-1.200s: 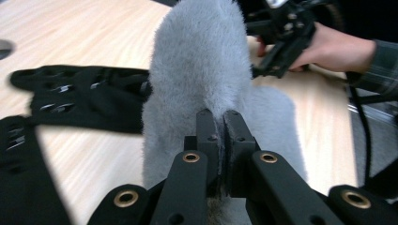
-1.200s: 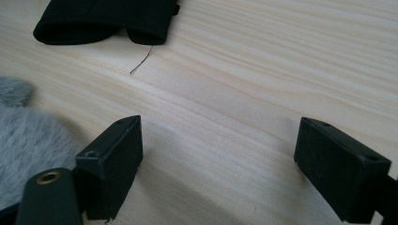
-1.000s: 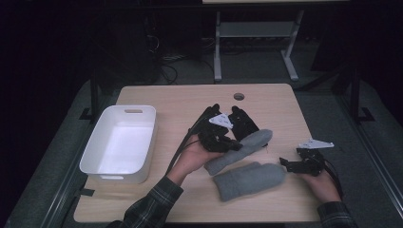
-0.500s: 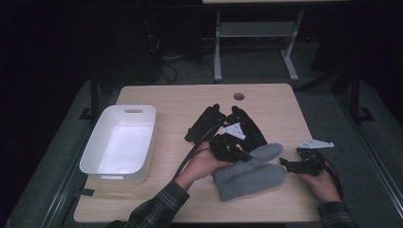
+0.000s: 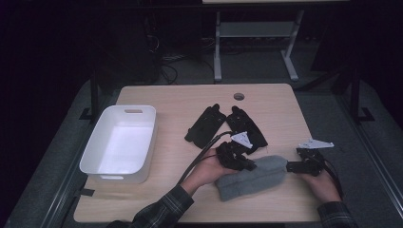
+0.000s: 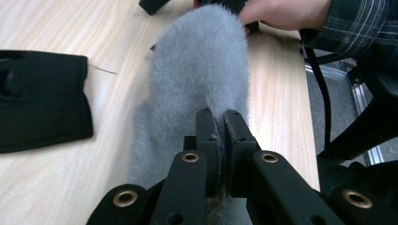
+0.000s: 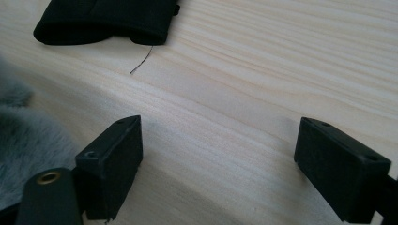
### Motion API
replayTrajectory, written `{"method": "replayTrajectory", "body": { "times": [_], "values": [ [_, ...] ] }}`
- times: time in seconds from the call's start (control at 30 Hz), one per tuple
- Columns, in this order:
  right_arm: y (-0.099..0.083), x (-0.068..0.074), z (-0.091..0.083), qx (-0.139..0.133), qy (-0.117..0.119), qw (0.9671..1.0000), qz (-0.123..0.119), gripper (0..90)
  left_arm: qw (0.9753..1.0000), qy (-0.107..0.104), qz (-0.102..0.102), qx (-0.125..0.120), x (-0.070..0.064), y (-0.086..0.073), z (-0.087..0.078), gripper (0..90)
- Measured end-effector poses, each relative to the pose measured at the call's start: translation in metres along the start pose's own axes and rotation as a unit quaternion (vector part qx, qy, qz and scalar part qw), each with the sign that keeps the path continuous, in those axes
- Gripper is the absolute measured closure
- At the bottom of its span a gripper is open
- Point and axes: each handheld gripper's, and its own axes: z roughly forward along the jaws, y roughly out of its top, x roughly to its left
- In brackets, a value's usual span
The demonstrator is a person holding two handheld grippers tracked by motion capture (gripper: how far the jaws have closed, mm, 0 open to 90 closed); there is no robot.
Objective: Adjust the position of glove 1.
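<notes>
A grey fuzzy mitten [image 5: 252, 178] lies near the table's front edge, and looks laid over a second grey one. My left gripper [image 5: 248, 165] is at its left end, shut on the fluffy fabric [image 6: 197, 70], as the left gripper view shows at the pinch [image 6: 220, 117]. My right gripper [image 5: 291, 166] sits at the mitten's right end. Its jaws stand wide open over bare wood [image 7: 218, 136], with grey fluff [image 7: 23, 136] just left of the left jaw. Two black gloves [image 5: 205, 125] [image 5: 247, 126] lie side by side behind the mitten.
A white bin [image 5: 97, 149] stands empty at the table's left. A round cable hole [image 5: 239, 96] is at the back edge. A loose dark thread [image 7: 141, 61] lies on the wood near a black glove [image 7: 108, 18]. The light wooden table [image 5: 166, 102] has bare room behind and in front.
My left gripper has carried one grey mitten toward the front right and set it on the other, so the two now overlap. The right gripper has stayed put.
</notes>
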Motion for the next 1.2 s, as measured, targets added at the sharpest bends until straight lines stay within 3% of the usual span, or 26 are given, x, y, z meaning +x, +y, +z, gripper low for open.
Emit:
{"method": "replayTrajectory", "body": {
  "times": [0.13, 0.23, 0.37, 0.5, 0.6, 0.67, 0.83, 1.2],
  "values": [
    [0.0, 0.0, 0.0, 0.0, 0.0, 1.0, 0.0, 15.4, 1.0, -0.002, 0.0, 0.002, -0.002, -0.002, 0.004, 84.0],
    [0.0, 0.0, 0.0, 0.0, 0.001, 1.0, 0.0, 15.4, 0.9999, -0.01, -0.003, 0.0, -0.003, -0.002, 0.005, 78.1],
    [0.0, 0.0, 0.0, 0.0, 0.001, 1.0, 0.0, 15.4, 0.9999, -0.011, -0.002, -0.011, -0.004, 0.0, 0.0, 61.2],
    [0.0, 0.0, 0.0, 0.0, 0.001, 1.0, 0.0, 15.4, 0.9998, 0.004, -0.003, -0.021, 0.0, 0.001, -0.008, 54.2],
    [0.0, 0.0, 0.0, 0.0, 0.001, 1.0, 0.0, 15.4, 0.9996, 0.022, -0.014, -0.01, 0.008, -0.003, -0.008, 42.7],
    [0.0, 0.0, 0.0, 0.0, 0.001, 1.0, 0.0, 15.4, 0.9996, 0.02, -0.02, -0.004, 0.013, -0.005, -0.005, 29.2],
    [0.0, 0.0, 0.0, 0.0, 0.001, 1.0, 0.0, 15.4, 0.9996, 0.022, -0.016, 0.003, 0.016, -0.006, 0.003, 17.0],
    [0.0, 0.0, 0.0, 0.0, 0.0, 1.0, 0.0, 15.4, 0.9978, 0.031, 0.001, 0.058, 0.016, -0.012, 0.027, 13.1]
  ]
}}
